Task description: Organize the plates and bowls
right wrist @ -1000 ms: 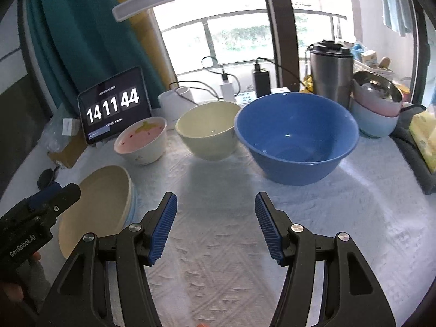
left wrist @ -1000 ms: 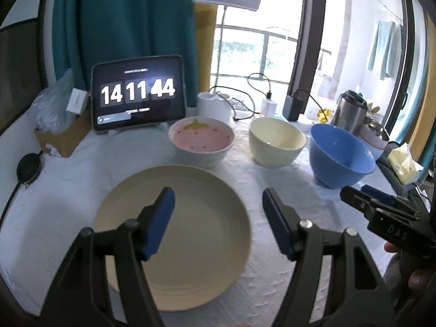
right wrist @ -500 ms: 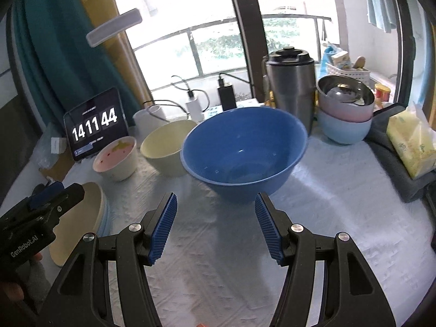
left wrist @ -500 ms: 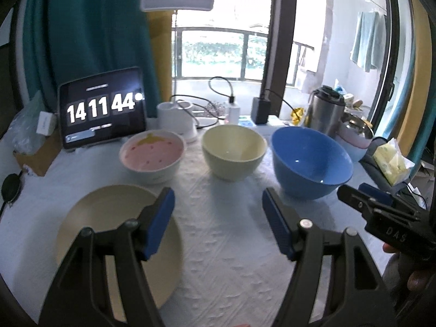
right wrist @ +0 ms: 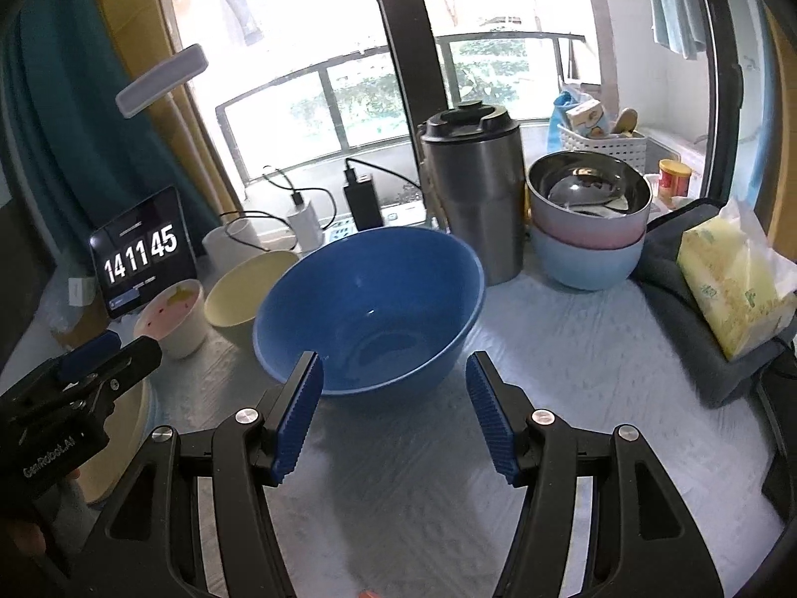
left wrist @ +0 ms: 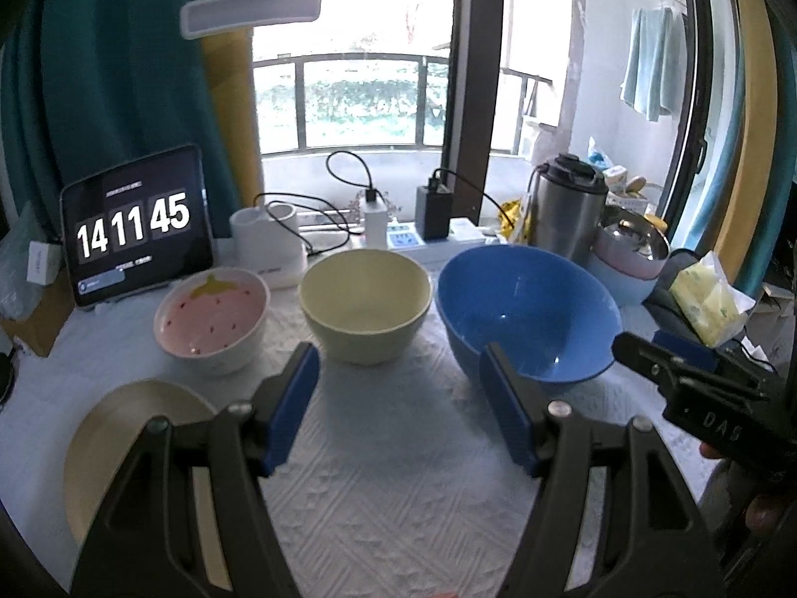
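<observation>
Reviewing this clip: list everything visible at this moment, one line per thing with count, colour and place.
Blue bowl: 1, blue, centre of table, largest.
Cream bowl: 1, pale yellow, left of the blue one.
Strawberry bowl: 1, pink inside, white outside, leftmost of the row.
Plate: 1, beige, near left.
Stacked bowls: 3, steel in pink in light blue, back right.
Steel flask: 1, silver with black lid, behind the blue bowl.
Tablet clock: 1, black, back left.
Tissue pack: 1, yellow, far right on a dark cloth.
Chargers and cables: several, black and white, by the window.
Table cover: 1, white.
Left gripper: 1, black with blue pads, open, empty.
Right gripper: 1, same, open, empty.
</observation>
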`<state>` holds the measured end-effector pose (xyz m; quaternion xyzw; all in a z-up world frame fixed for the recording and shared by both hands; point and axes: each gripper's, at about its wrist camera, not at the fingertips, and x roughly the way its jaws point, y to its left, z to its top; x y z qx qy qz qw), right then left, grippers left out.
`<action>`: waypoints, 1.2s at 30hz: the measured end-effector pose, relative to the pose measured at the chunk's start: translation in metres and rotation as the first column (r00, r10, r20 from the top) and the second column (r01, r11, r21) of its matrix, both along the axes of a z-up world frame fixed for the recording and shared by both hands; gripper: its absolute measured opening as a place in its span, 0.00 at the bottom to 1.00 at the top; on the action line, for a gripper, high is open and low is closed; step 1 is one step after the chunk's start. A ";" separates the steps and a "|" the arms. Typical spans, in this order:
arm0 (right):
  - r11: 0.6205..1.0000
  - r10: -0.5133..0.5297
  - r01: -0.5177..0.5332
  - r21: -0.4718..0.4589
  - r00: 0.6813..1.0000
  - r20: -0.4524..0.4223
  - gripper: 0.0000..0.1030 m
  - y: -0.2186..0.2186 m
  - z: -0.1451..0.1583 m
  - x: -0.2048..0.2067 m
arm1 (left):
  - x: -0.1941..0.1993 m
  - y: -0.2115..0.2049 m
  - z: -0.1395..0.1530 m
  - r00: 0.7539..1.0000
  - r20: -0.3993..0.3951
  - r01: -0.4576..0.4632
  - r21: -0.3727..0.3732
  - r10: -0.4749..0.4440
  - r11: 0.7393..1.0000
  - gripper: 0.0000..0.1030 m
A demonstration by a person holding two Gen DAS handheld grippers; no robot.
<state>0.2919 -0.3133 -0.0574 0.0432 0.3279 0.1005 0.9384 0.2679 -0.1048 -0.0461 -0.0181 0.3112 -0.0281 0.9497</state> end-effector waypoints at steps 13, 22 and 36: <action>1.000 -0.023 0.023 0.006 1.000 -0.016 0.61 -0.011 -0.009 0.035 | 0.039 -0.021 -0.010 0.999 -0.002 0.046 -0.006 -0.046 0.999 0.66; 0.999 -0.039 0.039 0.000 0.997 -0.062 0.61 -0.013 -0.027 0.053 | 0.059 -0.026 -0.027 0.997 -0.039 0.059 -0.009 -0.059 0.998 0.66; 0.998 -0.057 0.055 -0.014 0.990 -0.127 0.56 -0.010 -0.053 0.068 | 0.078 -0.037 -0.056 0.995 -0.090 0.056 0.071 -0.049 0.996 0.66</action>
